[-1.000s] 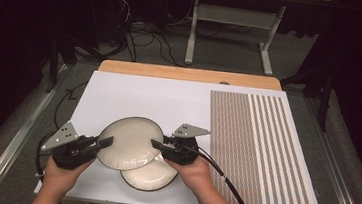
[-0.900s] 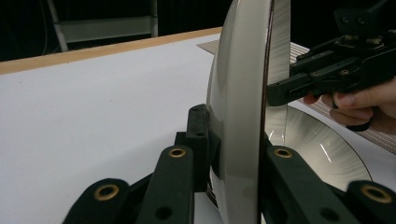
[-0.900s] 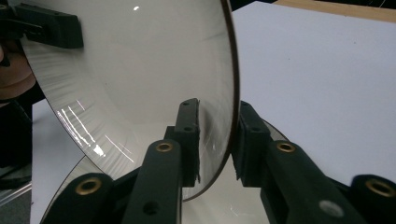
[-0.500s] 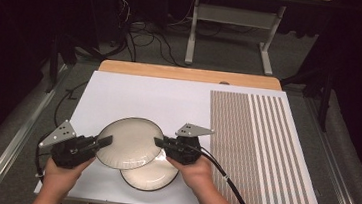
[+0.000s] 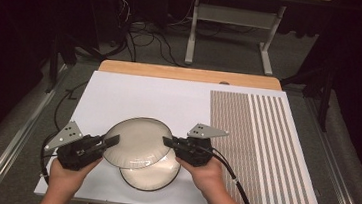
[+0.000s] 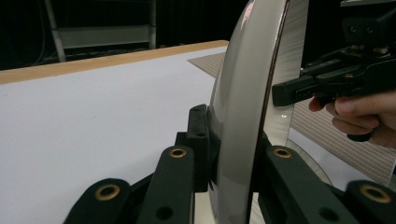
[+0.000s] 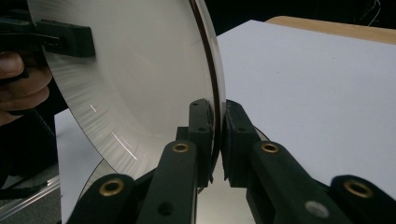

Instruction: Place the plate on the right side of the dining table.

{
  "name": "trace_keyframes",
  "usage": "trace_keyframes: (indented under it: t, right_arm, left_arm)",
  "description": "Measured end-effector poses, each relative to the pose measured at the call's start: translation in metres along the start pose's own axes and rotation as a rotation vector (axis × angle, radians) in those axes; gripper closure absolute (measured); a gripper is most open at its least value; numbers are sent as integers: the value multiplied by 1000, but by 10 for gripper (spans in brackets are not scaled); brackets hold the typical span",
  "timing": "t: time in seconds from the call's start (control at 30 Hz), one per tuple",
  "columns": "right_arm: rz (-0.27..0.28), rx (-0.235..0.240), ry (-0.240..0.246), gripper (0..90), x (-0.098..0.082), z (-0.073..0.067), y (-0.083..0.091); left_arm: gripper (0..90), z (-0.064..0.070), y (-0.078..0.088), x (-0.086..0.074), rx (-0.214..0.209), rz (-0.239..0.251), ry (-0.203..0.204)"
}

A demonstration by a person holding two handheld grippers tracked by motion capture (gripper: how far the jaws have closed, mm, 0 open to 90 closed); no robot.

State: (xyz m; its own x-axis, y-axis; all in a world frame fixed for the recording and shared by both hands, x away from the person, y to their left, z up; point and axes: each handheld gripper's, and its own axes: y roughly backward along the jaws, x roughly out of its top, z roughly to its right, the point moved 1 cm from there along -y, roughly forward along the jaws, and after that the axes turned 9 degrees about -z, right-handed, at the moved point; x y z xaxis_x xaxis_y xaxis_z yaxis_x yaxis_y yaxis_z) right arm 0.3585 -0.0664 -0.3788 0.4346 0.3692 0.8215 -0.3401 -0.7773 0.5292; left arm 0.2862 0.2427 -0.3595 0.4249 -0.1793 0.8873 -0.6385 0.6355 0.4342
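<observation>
Nearest to me, my left hand-held gripper (image 5: 107, 142) is clamped tight on the left rim of the upper plate (image 5: 137, 143), and in the left gripper view that rim (image 6: 243, 116) stands edge-on right between my jaws. On the other side, my right hand-held gripper (image 5: 167, 142) has just been closing and its pads now pinch the plate's right rim; the right gripper view shows the thin edge (image 7: 215, 93) squeezed between them. So the plate hangs between my two hands, held at opposite edges, tilted and lifted off the lower plate (image 5: 154, 177), which lies flat on the white bench (image 5: 134, 95) just beneath and partly covered by the one I'm holding. Further right runs the striped mat (image 5: 264, 150). Beyond that, the bench's wooden edge (image 5: 186, 74).
</observation>
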Motion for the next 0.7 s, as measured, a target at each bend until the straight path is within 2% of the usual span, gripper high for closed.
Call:
trace_keyframes:
  t: [0.23, 0.5, 0.7]
  right_arm:
    - [11, -23, 12, 862, 1, 5, 23]
    - [16, -60, 12, 864, 0, 15, 48]
    - [28, -87, -6, 862, -6, 24, 66]
  left_arm:
    - [794, 11, -11, 11, -26, -6, -10]
    - [796, 22, -31, 20, -70, -29, 3]
    - [797, 34, -47, 31, -81, -49, -20]
